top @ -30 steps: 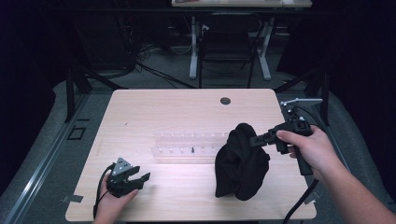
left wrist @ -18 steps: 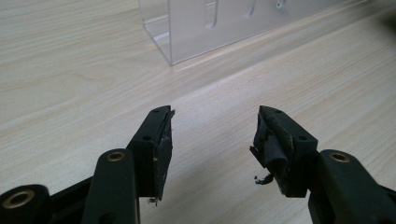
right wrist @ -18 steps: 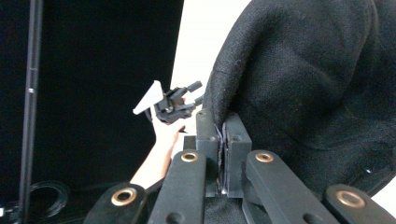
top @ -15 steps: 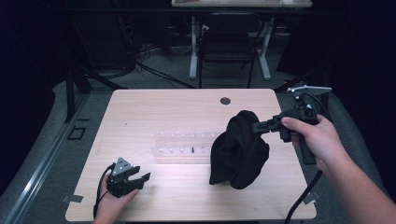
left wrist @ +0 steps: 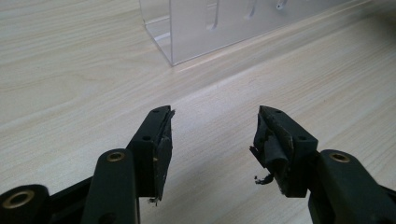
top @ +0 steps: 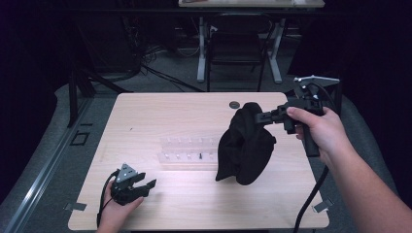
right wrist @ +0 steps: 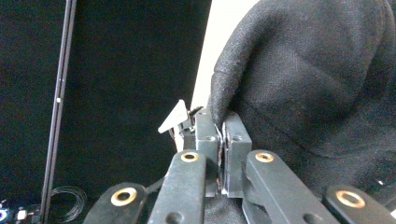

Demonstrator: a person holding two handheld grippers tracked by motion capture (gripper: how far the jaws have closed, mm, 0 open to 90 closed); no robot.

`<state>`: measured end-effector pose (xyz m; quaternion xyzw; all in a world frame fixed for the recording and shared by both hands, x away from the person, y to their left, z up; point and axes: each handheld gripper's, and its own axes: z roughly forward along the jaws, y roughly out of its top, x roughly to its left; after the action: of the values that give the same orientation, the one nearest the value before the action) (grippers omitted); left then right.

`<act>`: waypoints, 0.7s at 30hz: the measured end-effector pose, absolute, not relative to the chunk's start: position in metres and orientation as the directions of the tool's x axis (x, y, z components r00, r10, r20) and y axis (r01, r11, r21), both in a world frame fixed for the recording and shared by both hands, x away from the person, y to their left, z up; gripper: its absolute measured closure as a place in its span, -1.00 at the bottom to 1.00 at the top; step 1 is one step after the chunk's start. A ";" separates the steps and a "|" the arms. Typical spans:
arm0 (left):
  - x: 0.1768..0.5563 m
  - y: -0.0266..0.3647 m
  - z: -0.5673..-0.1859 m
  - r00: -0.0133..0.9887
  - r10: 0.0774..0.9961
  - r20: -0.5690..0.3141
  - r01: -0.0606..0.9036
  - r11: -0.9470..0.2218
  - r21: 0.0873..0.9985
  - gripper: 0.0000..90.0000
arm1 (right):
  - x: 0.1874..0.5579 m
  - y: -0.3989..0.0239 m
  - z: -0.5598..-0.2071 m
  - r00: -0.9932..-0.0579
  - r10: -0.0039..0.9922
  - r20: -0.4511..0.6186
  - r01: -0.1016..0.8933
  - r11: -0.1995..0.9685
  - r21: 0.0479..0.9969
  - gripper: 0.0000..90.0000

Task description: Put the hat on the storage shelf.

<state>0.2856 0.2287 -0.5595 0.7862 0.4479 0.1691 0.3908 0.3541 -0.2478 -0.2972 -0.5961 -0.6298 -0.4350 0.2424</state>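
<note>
Across the lower half of the frame lies the wooden table [top: 165, 116], where right of centre a black cloth [top: 245, 145] hangs lifted, pinched by the right gripper [top: 266, 116], probably bound for the clear rack [top: 187, 151], while the left gripper [top: 145, 186] rests wide-jawed and empty at lower left.

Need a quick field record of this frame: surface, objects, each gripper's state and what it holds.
surface: wooden table
objects: black cloth; clear acrylic rack
left gripper: open, empty, low at the table's near left
right gripper: shut on the black cloth, holding it up by its top edge
cloth state: hangs bunched, lower end at or near the table, covering the rack's right end
</note>
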 end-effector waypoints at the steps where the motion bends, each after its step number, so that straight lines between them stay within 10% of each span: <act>1: 0.286 0.229 -0.560 0.542 0.836 -0.084 0.572 -0.294 0.766 0.03 | 0.355 -0.247 -0.297 -0.170 0.534 0.828 0.962 -0.092 0.257 0.96; 21: 0.286 0.230 -0.559 0.544 0.835 -0.081 0.571 -0.297 0.766 0.03 | 0.380 -0.230 -0.296 -0.172 0.435 0.884 0.960 -0.127 0.250 0.96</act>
<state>0.2863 0.2299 -0.5593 0.7872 0.4465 0.1696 0.3902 0.3802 -0.2303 -0.2965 -0.5813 -0.6001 -0.4752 0.2759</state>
